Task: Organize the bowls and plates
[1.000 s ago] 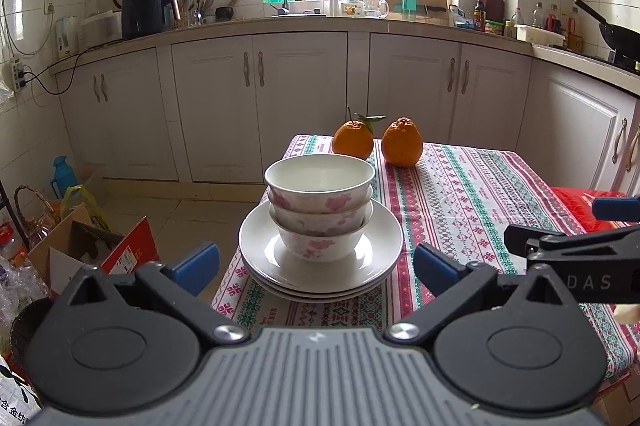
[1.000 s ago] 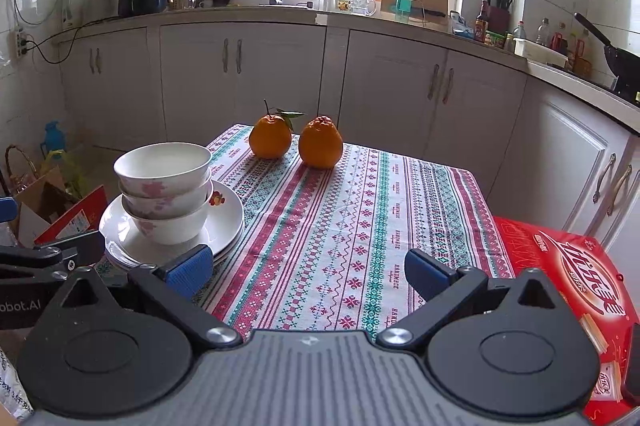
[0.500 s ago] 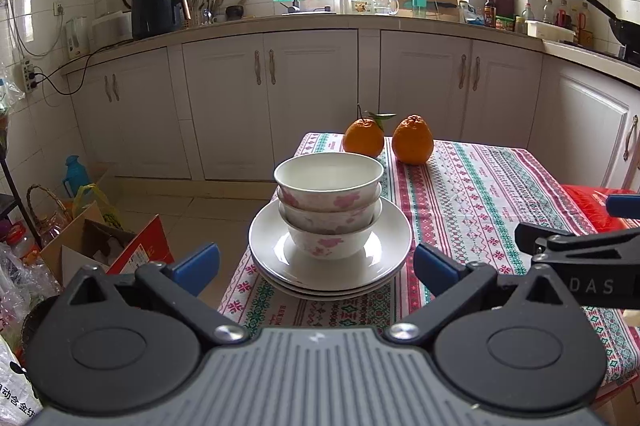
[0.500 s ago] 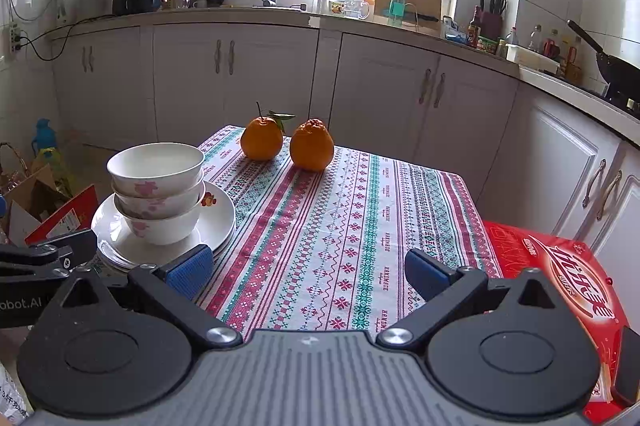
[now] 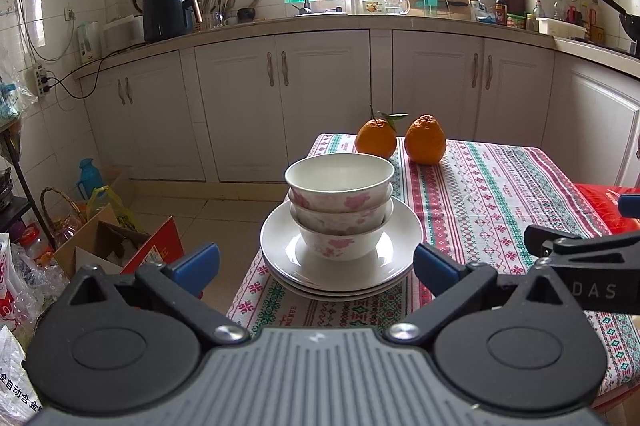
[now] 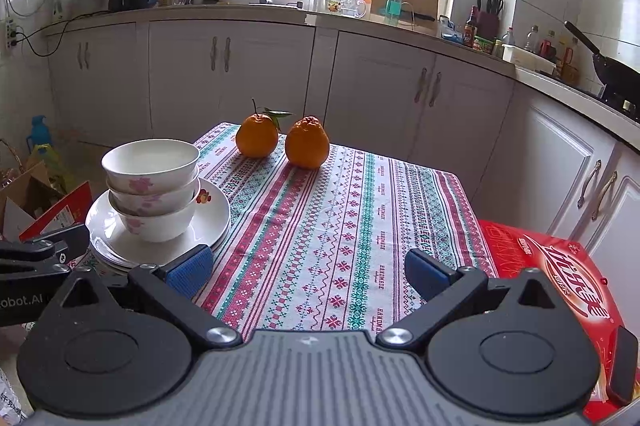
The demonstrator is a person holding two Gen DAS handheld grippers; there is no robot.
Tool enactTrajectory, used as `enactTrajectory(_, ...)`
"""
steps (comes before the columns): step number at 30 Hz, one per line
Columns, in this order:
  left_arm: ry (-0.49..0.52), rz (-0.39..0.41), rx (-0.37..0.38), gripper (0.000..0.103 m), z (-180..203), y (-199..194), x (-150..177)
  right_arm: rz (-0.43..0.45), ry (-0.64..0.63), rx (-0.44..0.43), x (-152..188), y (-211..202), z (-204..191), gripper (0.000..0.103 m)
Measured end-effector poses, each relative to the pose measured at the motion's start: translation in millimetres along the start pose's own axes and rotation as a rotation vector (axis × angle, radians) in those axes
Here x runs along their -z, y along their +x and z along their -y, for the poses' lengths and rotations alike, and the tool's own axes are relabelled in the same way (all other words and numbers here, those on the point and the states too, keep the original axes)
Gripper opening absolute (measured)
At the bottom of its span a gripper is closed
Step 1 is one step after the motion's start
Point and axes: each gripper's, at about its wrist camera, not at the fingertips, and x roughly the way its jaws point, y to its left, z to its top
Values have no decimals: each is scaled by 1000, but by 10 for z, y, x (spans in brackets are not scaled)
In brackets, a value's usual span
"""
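Three bowls [image 5: 338, 203] nested upright in one stack, pink flower pattern, on stack of white plates [image 5: 280, 246] at near left corner of bench [image 6: 340, 226] with striped cloth. Left gripper [image 5: 316, 262] in front of plates, jaws wide apart, holding nothing, not touching plates. Right gripper [image 6: 306, 270] over cloth, to right of plates, jaws wide apart, holding nothing. Two oranges [image 6: 280, 137] at far edge of bench, side by side, well apart from bowls. Red box [image 6: 560, 274] past right edge.
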Motion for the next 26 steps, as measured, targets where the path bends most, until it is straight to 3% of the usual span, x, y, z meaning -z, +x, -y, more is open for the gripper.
enactTrajectory(26, 3, 5, 5, 102, 7, -31, -15, 9, -3, 4, -2, -30, 9, 103)
